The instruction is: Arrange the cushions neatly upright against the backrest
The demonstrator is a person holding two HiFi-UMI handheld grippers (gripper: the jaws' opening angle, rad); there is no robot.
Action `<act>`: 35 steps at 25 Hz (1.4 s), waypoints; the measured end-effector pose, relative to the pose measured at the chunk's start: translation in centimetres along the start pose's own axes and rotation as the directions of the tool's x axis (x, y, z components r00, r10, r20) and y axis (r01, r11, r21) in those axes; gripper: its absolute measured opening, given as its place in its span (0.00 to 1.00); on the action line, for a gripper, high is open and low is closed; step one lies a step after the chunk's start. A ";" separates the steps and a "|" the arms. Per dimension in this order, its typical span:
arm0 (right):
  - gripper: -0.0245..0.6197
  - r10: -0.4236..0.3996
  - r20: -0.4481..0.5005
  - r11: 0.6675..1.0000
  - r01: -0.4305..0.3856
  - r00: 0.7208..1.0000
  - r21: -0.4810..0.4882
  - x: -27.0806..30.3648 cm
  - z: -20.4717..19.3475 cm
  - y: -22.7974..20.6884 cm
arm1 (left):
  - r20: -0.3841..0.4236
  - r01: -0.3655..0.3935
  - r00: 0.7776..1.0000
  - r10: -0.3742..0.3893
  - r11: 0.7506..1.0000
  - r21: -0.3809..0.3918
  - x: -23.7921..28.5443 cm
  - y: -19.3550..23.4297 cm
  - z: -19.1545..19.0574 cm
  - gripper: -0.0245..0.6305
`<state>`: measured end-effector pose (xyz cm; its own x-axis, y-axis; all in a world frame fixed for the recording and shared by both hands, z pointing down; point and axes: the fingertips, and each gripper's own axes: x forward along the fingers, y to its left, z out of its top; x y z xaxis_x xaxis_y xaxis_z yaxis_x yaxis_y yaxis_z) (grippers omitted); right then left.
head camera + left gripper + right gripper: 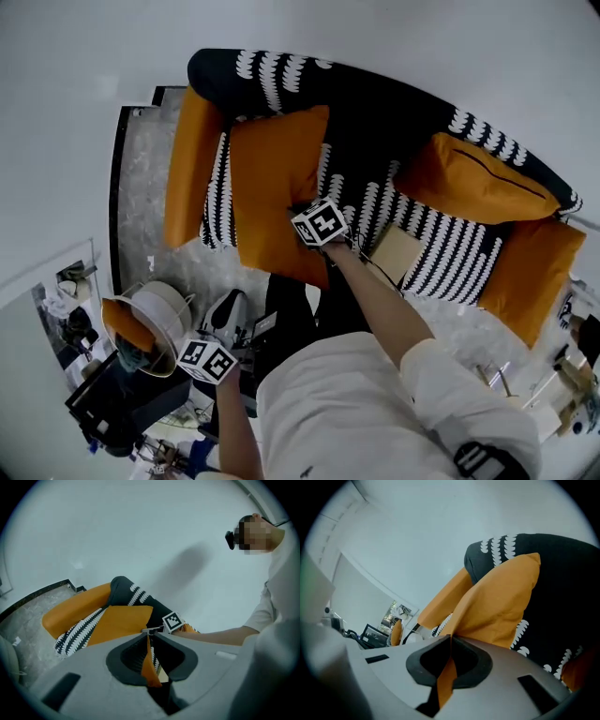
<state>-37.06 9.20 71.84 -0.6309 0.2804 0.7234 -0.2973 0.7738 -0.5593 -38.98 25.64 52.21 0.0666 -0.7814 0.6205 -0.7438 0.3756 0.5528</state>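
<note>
— Nearest us is our white sleeve (412, 370). What's on our left?
— Our left gripper (148, 633), its jaws nearly together on an orange strip, seemingly the edge of the orange cushion (279, 183).
— Where's that cushion?
— Tilted on the left seat of the sofa (375, 103), with our right gripper (450, 638) pinching its fabric. 1 second cushion (473, 183) leans far right.

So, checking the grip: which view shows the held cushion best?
Head view: nearly the whole cushion, right gripper at its lower edge. Right gripper view shows it foreshortened from the pinched edge; left gripper view, partly hidden.
</note>
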 end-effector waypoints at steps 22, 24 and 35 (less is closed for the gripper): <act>0.06 -0.191 -0.034 0.843 0.146 0.981 -0.518 -9.6 6.1 0.9 | -0.029 0.266 0.963 -0.267 0.936 0.231 5.9 -6.6 5.8 0.12; 0.06 -0.214 -0.031 0.819 0.161 0.976 -0.551 -10.2 7.0 0.6 | -0.048 0.298 0.954 -0.296 0.920 0.255 6.9 -6.8 6.8 0.12; 0.06 -0.248 -0.065 0.608 0.103 0.967 -0.787 -8.5 12.7 1.6 | -0.124 0.377 0.926 -0.356 0.886 0.270 9.2 -3.4 11.7 0.12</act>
<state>-41.29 0.86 59.66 -0.4897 0.1161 0.8641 0.3186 0.9464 0.0534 -43.59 11.37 49.51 0.4089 -0.7957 0.4467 -0.8137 -0.0963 0.5733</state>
